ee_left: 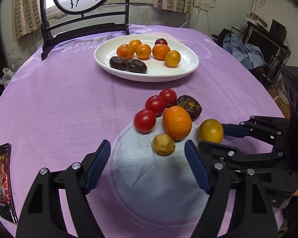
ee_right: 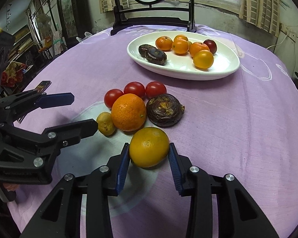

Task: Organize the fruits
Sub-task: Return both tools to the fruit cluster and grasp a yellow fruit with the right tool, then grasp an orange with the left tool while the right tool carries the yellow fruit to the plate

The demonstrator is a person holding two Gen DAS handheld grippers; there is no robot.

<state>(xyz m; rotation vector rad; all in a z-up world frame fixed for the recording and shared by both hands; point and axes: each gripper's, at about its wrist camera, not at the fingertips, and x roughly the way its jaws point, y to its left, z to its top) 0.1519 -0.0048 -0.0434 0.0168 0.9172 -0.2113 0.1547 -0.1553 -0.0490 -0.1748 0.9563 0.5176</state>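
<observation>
A white oval plate (ee_left: 180, 73) (ee_right: 226, 67) at the back holds several small oranges, a dark plum and two dark brown fruits. Loose on the purple cloth lie three red tomatoes (ee_left: 144, 120) (ee_right: 134, 89), a large orange (ee_left: 176, 122) (ee_right: 128, 112), a dark brown fruit (ee_left: 188, 107) (ee_right: 164, 110) and a small yellow-green fruit (ee_left: 163, 144) (ee_right: 105, 123). My right gripper (ee_right: 149, 152) (ee_left: 210, 136) has its blue pads against both sides of a yellow-orange fruit (ee_right: 149, 146) (ee_left: 210, 130) resting on the cloth. My left gripper (ee_left: 148, 154) (ee_right: 83, 112) is open and empty, just before the small yellow-green fruit.
A phone (ee_left: 4, 182) (ee_right: 42, 85) lies near the table's left edge. A black stand with a round painted panel (ee_left: 83, 25) (ee_right: 153, 19) rises behind the plate. Cluttered furniture surrounds the table.
</observation>
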